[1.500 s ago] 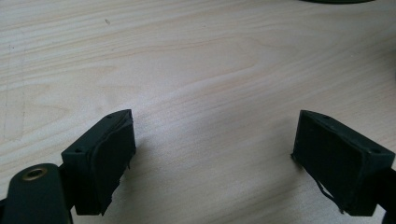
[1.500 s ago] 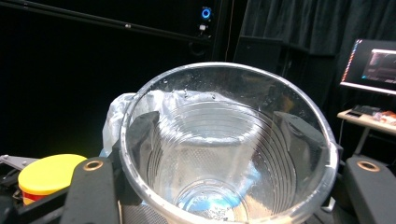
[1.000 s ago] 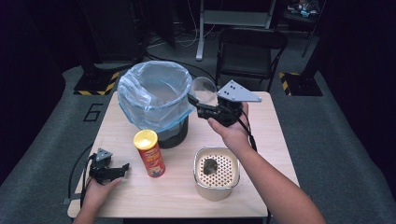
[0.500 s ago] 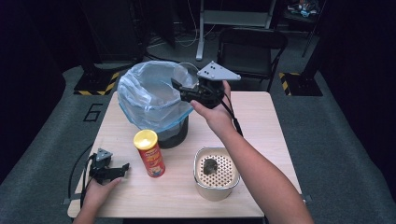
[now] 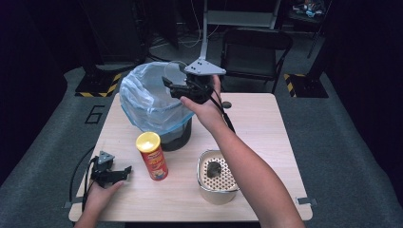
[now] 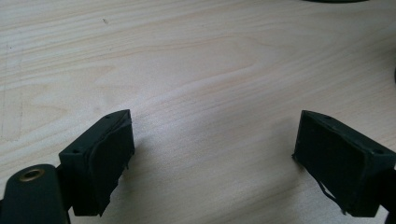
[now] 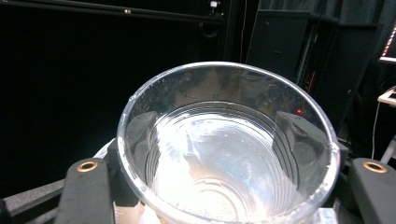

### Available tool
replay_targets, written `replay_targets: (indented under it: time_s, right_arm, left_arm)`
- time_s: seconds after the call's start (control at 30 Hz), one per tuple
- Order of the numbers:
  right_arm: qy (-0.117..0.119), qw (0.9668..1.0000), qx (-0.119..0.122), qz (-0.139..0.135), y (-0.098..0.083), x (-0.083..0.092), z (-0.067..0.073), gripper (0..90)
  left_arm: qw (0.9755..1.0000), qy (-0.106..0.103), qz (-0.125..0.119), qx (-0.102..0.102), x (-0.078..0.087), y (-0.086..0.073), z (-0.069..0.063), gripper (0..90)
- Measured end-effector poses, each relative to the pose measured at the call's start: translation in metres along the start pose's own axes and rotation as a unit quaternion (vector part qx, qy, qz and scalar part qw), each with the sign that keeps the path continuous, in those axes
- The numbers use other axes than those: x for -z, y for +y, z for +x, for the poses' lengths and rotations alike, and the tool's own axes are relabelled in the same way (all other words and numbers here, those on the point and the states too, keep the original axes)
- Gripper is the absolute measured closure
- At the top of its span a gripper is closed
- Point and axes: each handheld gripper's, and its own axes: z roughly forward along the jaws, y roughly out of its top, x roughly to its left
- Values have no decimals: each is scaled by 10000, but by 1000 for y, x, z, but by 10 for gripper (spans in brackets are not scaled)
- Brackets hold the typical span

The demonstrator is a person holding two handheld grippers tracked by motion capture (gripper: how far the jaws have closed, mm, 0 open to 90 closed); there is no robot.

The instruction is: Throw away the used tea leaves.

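A clear plastic cup [image 7: 224, 144] sits between the jaws of my right gripper [image 5: 183, 89], which is shut on it. In the high view the clear plastic cup [image 5: 174, 72] is held above the right rim of a black bin lined with a blue bag [image 5: 147, 97]. My left gripper [image 5: 118, 173] rests on the table near its front left corner, open, with only bare wood between its fingers [image 6: 105, 158].
A red chip can with a yellow lid [image 5: 151, 155] stands in front of the bin. A metal container with a perforated insert [image 5: 217, 176] holding a dark lump stands at the front middle. A folding chair [image 5: 254, 52] is beyond the table [image 5: 256, 118].
My right gripper has carried the cup left and up, from beside the bin to over its right rim. The left gripper has stayed put.
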Motion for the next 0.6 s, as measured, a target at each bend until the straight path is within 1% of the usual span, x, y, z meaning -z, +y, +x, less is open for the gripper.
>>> replay_targets:
  time_s: [0.07, 0.1, 0.17, 0.2, 0.23, 0.27, 0.3, 0.37, 0.43, 0.47, 0.5, 0.53, 0.57, 0.6]
  right_arm:
    - [22, 10000, 1, 72, 1, -6, 2, 310]
    - [-3, 10000, 33, 88, 1, -9, 2, 309]
    - [-3, 9999, -2, 127, 2, -16, 5, 302]
    - [3, 9999, 61, 143, 3, -19, 6, 296]
    - [8, 9998, 22, 185, 3, -22, 8, 288]
    - [8, 9998, 22, 185, 3, -22, 8, 288]
    - [56, 9996, 68, 278, 3, -29, 9, 275]
    - [-13, 9992, 132, 383, 3, -35, 11, 272]
    - [11, 9985, 158, 515, 4, -42, 12, 266]
    - [11, 9985, 158, 515, 4, -42, 12, 266]
    - [-22, 9981, 118, 601, 5, -48, 12, 171]
    - [18, 9980, 13, 630, 5, -50, 12, 130]
    - [61, 9978, -105, 658, 5, -53, 10, 114]
    - [61, 9978, -105, 658, 5, -53, 10, 114]
  left_arm:
    - [10000, 0, -3, 2, 0, 0, 0, 117]
    - [10000, -2, -4, 3, 0, 0, 0, 117]
    - [10000, -4, 3, -21, 0, 0, 0, 117]
    - [10000, 2, -3, 7, 0, 0, 0, 118]
    - [10000, 8, 33, -64, 1, 0, 1, 118]
    - [10000, 8, 33, -64, 1, 0, 1, 118]
    - [10000, -12, 64, -54, 1, 0, 0, 118]
    - [10000, -13, 69, -57, 2, 0, 0, 118]
    - [9999, -26, 101, -62, 2, 1, 0, 118]
    - [9999, -26, 101, -62, 2, 1, 0, 118]
    - [9999, -28, 97, -51, 2, 0, 0, 118]
    - [9998, -32, 147, -122, 3, 1, 1, 118]
    - [9999, -37, 139, -94, 3, 1, 1, 118]
    - [9999, -37, 139, -94, 3, 1, 1, 118]
